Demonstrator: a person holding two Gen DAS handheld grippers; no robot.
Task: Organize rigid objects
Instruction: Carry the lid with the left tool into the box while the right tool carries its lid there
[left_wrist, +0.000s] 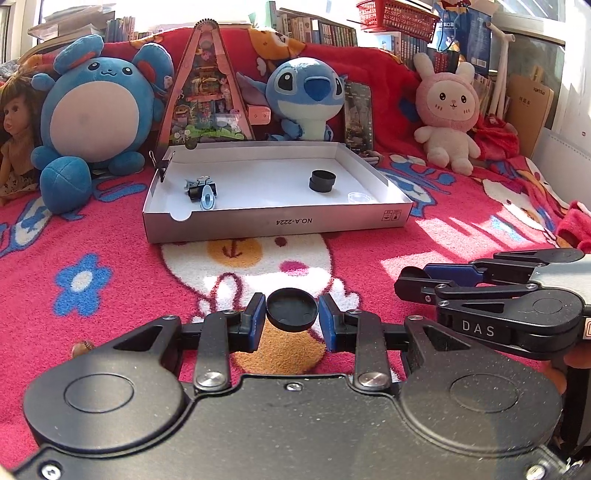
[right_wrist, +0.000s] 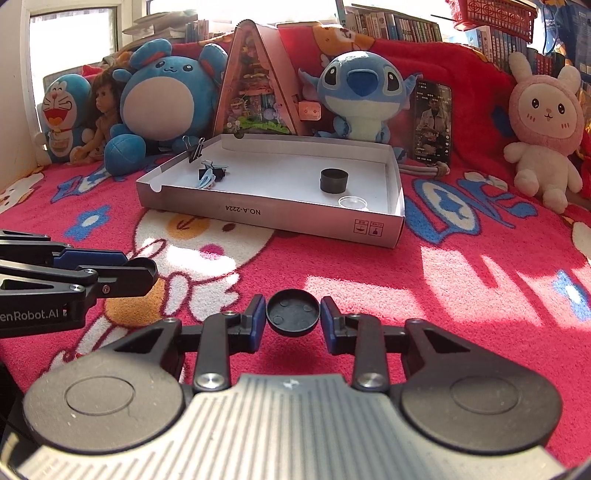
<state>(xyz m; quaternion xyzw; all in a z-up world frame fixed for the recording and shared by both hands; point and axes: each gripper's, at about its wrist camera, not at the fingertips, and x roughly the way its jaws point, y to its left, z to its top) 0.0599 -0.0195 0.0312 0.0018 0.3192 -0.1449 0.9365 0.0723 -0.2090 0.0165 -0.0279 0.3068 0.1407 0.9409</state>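
In the left wrist view my left gripper (left_wrist: 291, 314) is shut on a round black lid (left_wrist: 291, 309), held just above the red blanket. In the right wrist view my right gripper (right_wrist: 293, 314) is shut on a second round black lid (right_wrist: 293, 312), underside up. The two grippers sit side by side: the right gripper (left_wrist: 410, 280) shows at the right edge, the left gripper (right_wrist: 146, 273) at the left edge. Ahead lies a shallow white box (left_wrist: 280, 221) holding a black cylinder (left_wrist: 322, 180), binder clips (left_wrist: 199, 188) and a clear cap (left_wrist: 359, 196).
Plush toys line the back: a blue round one (left_wrist: 96, 118), a blue alien (left_wrist: 306, 96), a pink rabbit (left_wrist: 448, 110). A doll (left_wrist: 14, 129), a triangular display case (left_wrist: 207, 92) and a phone (left_wrist: 358, 114) stand behind the box. Open blanket (left_wrist: 92, 258) lies before it.
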